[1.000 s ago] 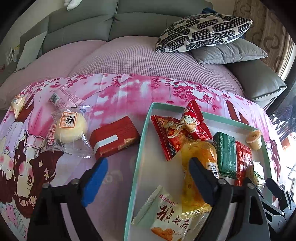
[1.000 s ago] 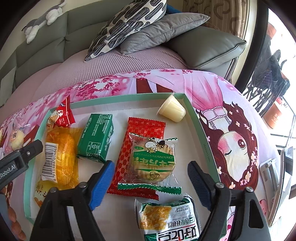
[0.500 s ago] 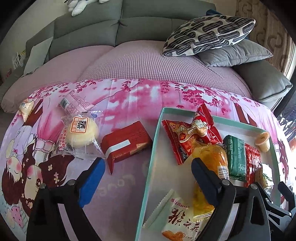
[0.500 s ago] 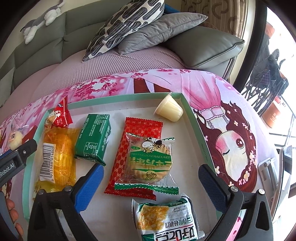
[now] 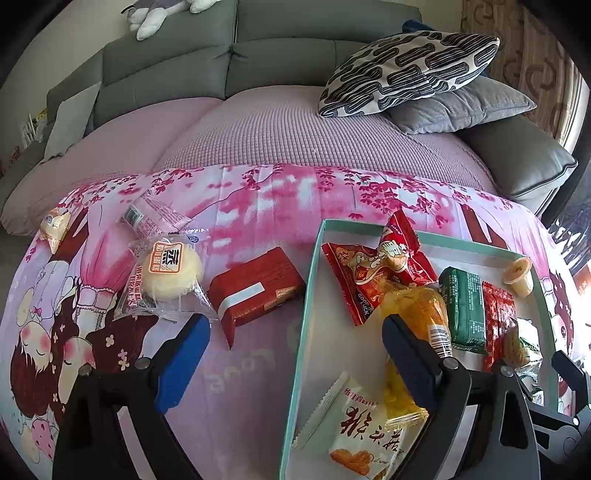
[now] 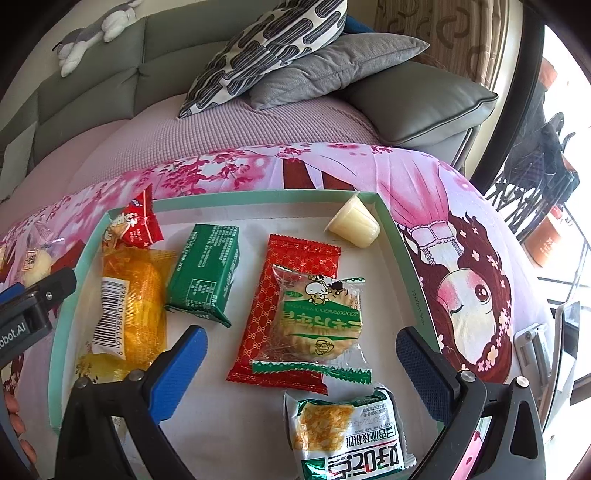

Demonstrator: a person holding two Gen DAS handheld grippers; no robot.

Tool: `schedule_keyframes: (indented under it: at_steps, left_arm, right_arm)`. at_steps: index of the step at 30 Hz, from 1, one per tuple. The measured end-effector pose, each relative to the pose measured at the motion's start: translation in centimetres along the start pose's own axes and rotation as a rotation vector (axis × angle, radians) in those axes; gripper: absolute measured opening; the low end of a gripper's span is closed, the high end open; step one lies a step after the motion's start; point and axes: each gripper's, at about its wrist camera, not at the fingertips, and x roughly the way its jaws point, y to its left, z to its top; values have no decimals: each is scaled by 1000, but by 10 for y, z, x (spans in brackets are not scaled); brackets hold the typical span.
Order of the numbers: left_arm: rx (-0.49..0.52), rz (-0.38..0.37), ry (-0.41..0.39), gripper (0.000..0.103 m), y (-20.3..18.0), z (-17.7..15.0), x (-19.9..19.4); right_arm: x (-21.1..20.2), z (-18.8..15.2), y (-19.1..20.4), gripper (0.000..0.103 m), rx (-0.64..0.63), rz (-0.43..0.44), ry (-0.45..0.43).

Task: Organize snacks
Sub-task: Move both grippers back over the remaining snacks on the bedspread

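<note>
Lying just beyond the spread, empty left hand-held gripper [image 5: 291, 345], red snack box [image 5: 256, 291] outside tray [image 5: 301, 332].

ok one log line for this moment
left tongs: open, empty | right tongs: open, empty | red box: outside tray | round cake: outside tray

One tray [image 6: 400, 243]; eight snacks in it — seven wrapped packets [image 6: 203, 271], one jelly cup [image 6: 356, 223]; four packets [image 5: 255, 291] outside on the cloth; two cushions [image 5: 406, 70]; one plush toy [image 6: 92, 33].
</note>
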Motion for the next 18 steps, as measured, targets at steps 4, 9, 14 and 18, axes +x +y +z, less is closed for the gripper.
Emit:
schedule_keyframes:
  at_steps: [4, 9, 14, 18]
  left_arm:
    - [-5, 17, -3, 95, 8, 0, -5]
    - [-36, 41, -23, 95, 28, 0, -18]
    - [-113, 79, -39, 95, 58, -1, -27]
    - [-161, 119, -44, 95, 83, -5, -32]
  right_arm:
    - [-3, 0, 11, 103, -27, 6, -6]
    - [-9, 1, 26, 103, -55, 22, -25]
    - [-17, 0, 45, 103, -80, 65, -45]
    - [-21, -1, 64, 103, -105, 88, -53]
